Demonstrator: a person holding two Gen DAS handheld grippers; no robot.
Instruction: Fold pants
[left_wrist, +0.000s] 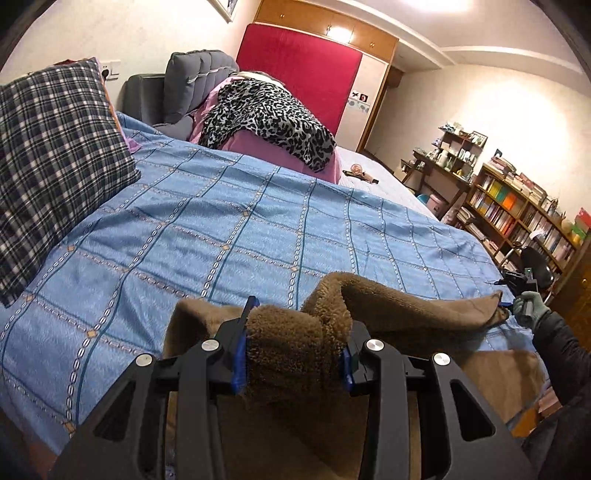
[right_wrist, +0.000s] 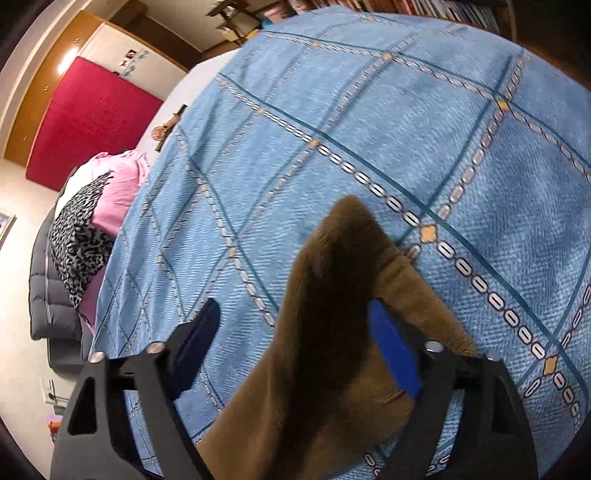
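Brown fleece pants (left_wrist: 388, 306) lie across the near edge of the blue checked bedspread (left_wrist: 240, 221). My left gripper (left_wrist: 293, 354) is shut on a bunched end of the pants, with fleece filling the gap between its blue pads. In the right wrist view my right gripper (right_wrist: 295, 339) stands wide open. The other end of the pants (right_wrist: 332, 332) drapes over its right finger (right_wrist: 391, 343), while the left finger (right_wrist: 195, 339) is clear of the cloth. My right gripper also shows in the left wrist view (left_wrist: 511, 304), at the far end of the pants.
A plaid pillow (left_wrist: 55, 166) lies at the left of the bed. A leopard-print cloth (left_wrist: 269, 114) on pink bedding lies at the back. A red headboard (left_wrist: 299, 70) stands behind. A bookshelf (left_wrist: 517, 214) and desk are at the right.
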